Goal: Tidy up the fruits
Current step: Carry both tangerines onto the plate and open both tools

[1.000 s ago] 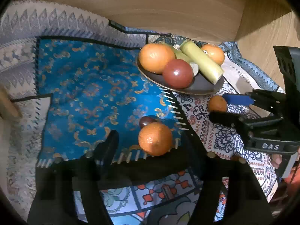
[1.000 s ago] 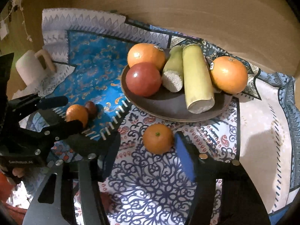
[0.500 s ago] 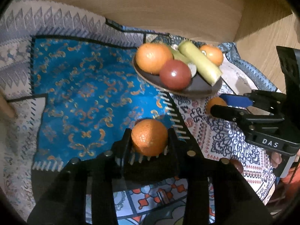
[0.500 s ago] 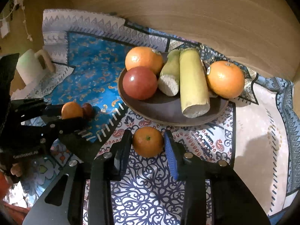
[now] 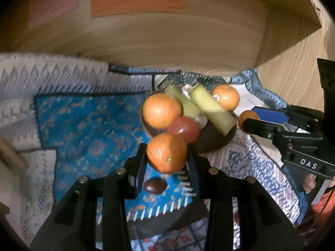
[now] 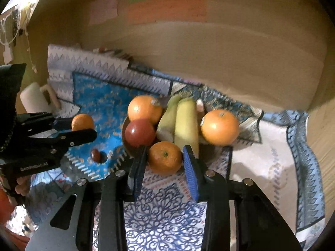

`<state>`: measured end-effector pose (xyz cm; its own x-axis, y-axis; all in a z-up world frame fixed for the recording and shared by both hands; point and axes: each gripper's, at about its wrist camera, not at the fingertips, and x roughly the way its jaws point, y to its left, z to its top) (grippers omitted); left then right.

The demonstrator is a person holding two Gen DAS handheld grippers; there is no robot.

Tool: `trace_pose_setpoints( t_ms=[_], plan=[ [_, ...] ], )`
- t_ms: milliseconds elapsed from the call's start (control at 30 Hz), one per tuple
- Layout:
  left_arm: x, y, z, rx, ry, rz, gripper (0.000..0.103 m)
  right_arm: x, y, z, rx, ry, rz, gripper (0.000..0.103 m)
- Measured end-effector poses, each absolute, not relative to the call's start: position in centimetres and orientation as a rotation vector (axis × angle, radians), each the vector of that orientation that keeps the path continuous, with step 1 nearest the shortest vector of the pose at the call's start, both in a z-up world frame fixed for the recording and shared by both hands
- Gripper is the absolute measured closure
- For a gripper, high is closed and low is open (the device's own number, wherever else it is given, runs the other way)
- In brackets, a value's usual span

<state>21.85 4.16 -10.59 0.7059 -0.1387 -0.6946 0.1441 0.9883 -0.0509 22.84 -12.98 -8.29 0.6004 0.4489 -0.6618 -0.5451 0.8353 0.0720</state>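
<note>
Left gripper (image 5: 167, 156): closed on a tangerine (image 5: 166, 153), fruit pinched between both black fingers and lifted clear of the cloth, near side of the plate. Same gripper seen at left of the right wrist view (image 6: 83, 125), same fruit between its tips.

Right gripper (image 6: 164, 160): clamped on a small orange (image 6: 165, 157), green stem scar facing the camera, blue pads pressed to both sides; fruit raised just in front of the plate's near rim. Seen at right of the left wrist view (image 5: 251, 119), fruit partly hidden behind the near finger.

Dark plate (image 5: 215, 140): on the patterned tablecloth (image 6: 261, 159), towards the far side by the wooden wall (image 5: 167, 37). Contents: large orange (image 6: 144, 109) at far left; red round fruit (image 6: 139, 132) near left, touching that orange; two pale green-yellow stalk pieces (image 6: 184, 121) laid side by side down the middle, cut ends towards the camera. Second large orange (image 6: 219, 127), stickered, at right rim, touching the stalks.

Small dark brown fruit (image 5: 155, 185): on the blue panel of the cloth, below and just near of the held tangerine, well apart from the plate.

White mug (image 6: 35, 101): upright, far left edge of the cloth.

Coloured paper notes (image 6: 167, 8): orange, green and pink, stuck on the wall.
</note>
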Motion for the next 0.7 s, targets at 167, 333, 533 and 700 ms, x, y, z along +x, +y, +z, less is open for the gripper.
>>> trace_pose_setpoints(
  t_ms=[167, 333, 533, 700],
  plan=[
    [23.3, 3.0, -9.5, 0.025, 0.75, -0.172, 0.065, 23.5, -13.7, -7.5, -0.144, 0.699, 0.55, 0.071],
    [25.2, 2.1, -9.1, 0.027, 0.742, -0.175, 0.065, 24.7, -14.8, -7.4, -0.13, 0.698, 0.52, 0.071],
    [28.4, 1.6, -10.3, -0.013, 0.813, -0.2, 0.065, 25.8, -15.3, -7.3, -0.123, 0.688, 0.509, 0.071],
    [30.1, 0.9, -11.2, 0.001, 0.844, -0.208, 0.065, 26.2, -15.3, -7.7, -0.119, 0.697, 0.529, 0.071]
  ],
)
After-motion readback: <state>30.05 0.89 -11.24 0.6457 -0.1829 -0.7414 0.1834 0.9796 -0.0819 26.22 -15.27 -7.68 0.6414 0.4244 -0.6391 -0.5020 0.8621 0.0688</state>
